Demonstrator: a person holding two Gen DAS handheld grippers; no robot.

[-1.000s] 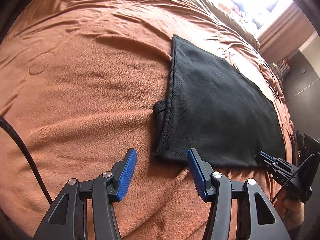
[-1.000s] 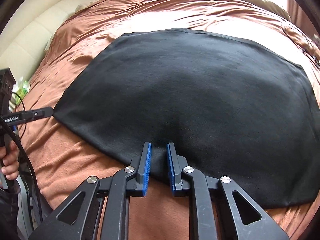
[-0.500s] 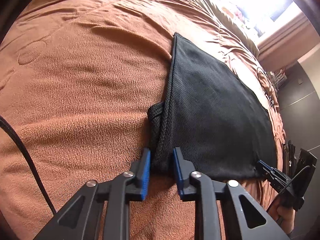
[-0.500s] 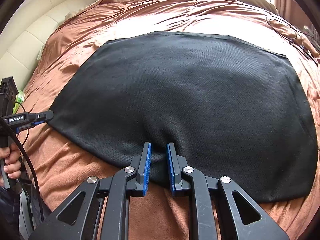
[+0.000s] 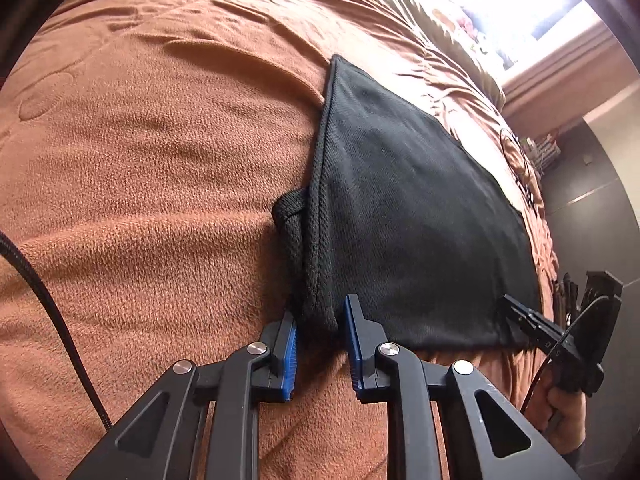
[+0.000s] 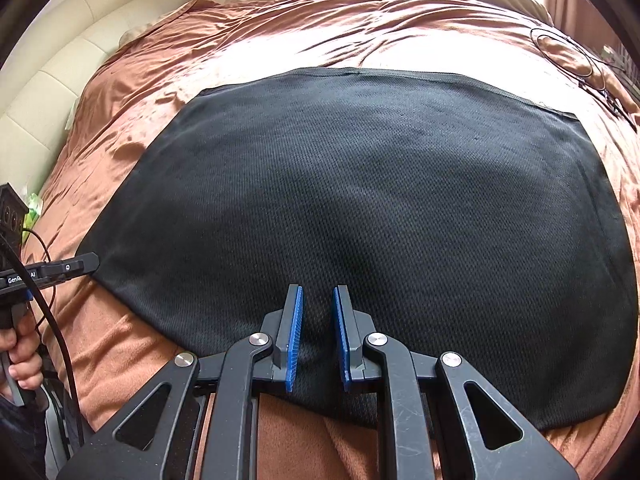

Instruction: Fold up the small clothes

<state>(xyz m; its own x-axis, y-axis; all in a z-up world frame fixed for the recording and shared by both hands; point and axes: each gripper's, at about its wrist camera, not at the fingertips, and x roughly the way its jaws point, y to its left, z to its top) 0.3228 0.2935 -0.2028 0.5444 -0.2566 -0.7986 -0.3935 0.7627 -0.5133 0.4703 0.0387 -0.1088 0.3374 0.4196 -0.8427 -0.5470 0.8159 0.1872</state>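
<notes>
A: Firstly, left wrist view. What is the jaw condition?

B: The left gripper (image 5: 320, 322) has its jaws nearly closed, clamping the near left corner of the black garment (image 5: 408, 216). The bunched hem sits between the blue pads (image 5: 289, 356). The garment lies flat on the brown blanket (image 5: 152, 168). Its hemmed left edge runs away from the camera, and its near edge runs right toward the right gripper (image 5: 516, 314).

A: Right wrist view?

B: The right gripper (image 6: 317, 320) has its jaws narrowly apart, pinching the garment's near edge (image 6: 360, 208). A small fold of cloth rises between the pads (image 6: 295, 332). The long axis runs left to right. The left gripper (image 6: 86, 263) touches the near left corner.
</notes>
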